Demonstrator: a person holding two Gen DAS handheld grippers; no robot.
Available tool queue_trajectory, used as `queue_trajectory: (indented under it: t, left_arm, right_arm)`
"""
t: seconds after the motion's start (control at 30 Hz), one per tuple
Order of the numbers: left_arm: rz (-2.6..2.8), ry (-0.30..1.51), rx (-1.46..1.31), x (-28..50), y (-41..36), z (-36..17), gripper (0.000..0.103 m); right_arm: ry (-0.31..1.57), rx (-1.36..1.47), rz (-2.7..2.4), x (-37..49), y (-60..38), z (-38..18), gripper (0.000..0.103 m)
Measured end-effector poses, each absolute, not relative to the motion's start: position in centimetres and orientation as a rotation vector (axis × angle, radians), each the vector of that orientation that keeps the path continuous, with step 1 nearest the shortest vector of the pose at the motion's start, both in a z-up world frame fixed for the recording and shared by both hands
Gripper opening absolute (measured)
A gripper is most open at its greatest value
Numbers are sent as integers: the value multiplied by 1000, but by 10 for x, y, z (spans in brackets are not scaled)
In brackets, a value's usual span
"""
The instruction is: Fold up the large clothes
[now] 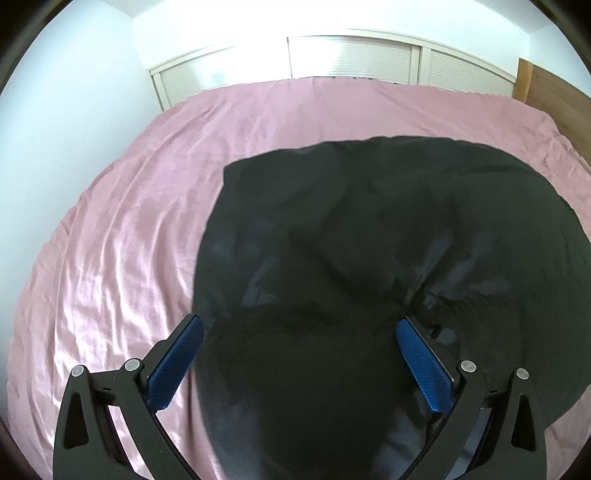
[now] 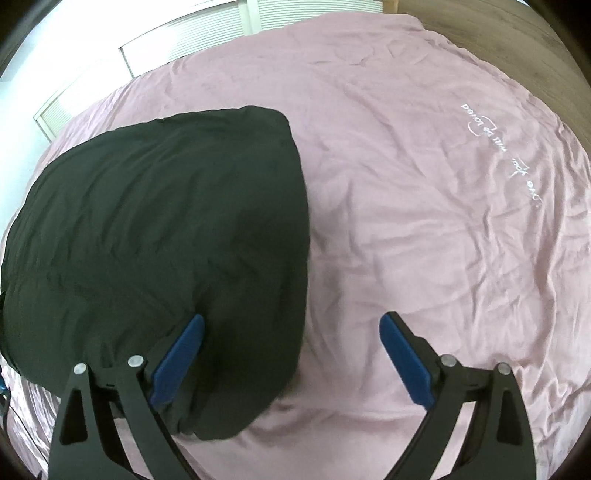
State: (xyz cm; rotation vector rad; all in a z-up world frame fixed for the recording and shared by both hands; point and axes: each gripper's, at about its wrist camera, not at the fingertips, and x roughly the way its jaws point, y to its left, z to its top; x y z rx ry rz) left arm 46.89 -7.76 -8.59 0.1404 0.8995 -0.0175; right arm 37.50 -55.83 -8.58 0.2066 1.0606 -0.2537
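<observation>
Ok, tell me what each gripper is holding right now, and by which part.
Nothing is held. The left gripper and right gripper both stand open above the black garment on the pink bedsheet, blue pads clear of the fabric.

You had strong daylight blowing out far wall [image 1: 207, 33]; sheen on pink bedsheet [image 1: 110, 258]; fisheye bent edges; garment [image 2: 166, 221] underexposed.

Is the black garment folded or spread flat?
Folded: the black garment lies as a compact, puffy block with straight edges on the pink sheet.
</observation>
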Motion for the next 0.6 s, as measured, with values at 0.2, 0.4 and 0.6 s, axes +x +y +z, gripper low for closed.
queue_trajectory:
  t: [0.2, 0.4, 0.6]
  left_arm:
    - [-24, 887, -101, 464, -14, -70, 102]
    - [-89, 963, -327, 471, 52, -81, 102]
    - [-348, 1079, -634, 499, 66, -124, 102]
  right_arm:
    - [1029, 198, -228, 362, -554, -72, 98]
    - [983, 331, -165, 359, -572, -66, 103]
    - [996, 530, -26, 376, -594, -87, 103]
